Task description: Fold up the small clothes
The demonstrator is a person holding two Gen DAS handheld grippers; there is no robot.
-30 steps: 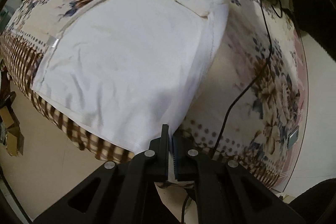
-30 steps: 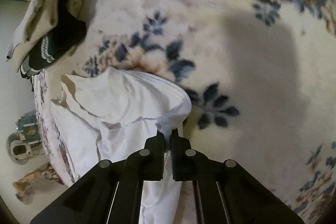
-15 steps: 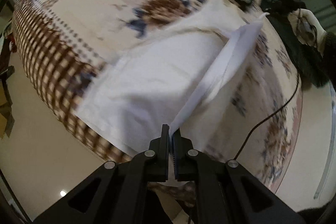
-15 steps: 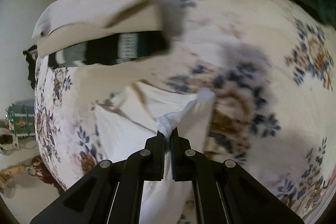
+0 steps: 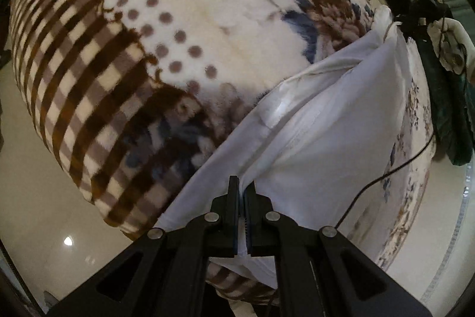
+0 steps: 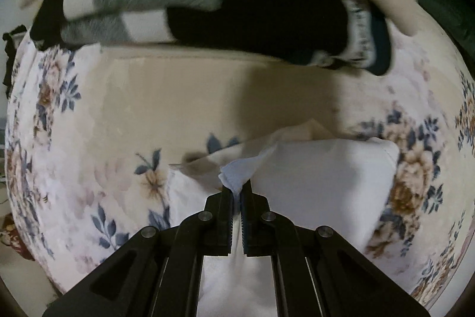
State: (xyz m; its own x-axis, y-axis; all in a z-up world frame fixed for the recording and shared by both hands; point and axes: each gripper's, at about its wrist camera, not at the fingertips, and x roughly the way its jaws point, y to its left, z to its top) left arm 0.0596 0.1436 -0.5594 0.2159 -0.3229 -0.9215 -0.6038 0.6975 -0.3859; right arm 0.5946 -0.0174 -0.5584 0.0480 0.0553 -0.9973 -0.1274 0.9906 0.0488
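left gripper (image 5: 244,192) clamped on white garment (image 5: 326,132); right gripper (image 6: 236,192) too | garment now swung nearer clothes pile (image 6: 237,5)

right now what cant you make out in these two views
- Left wrist view: the near hem of the white garment is hidden behind the left gripper.
- Right wrist view: the clothes pile is motion-blurred and cut off by the top edge, so no count.
- Right wrist view: the pinched cloth below the right gripper is hidden by its fingers.
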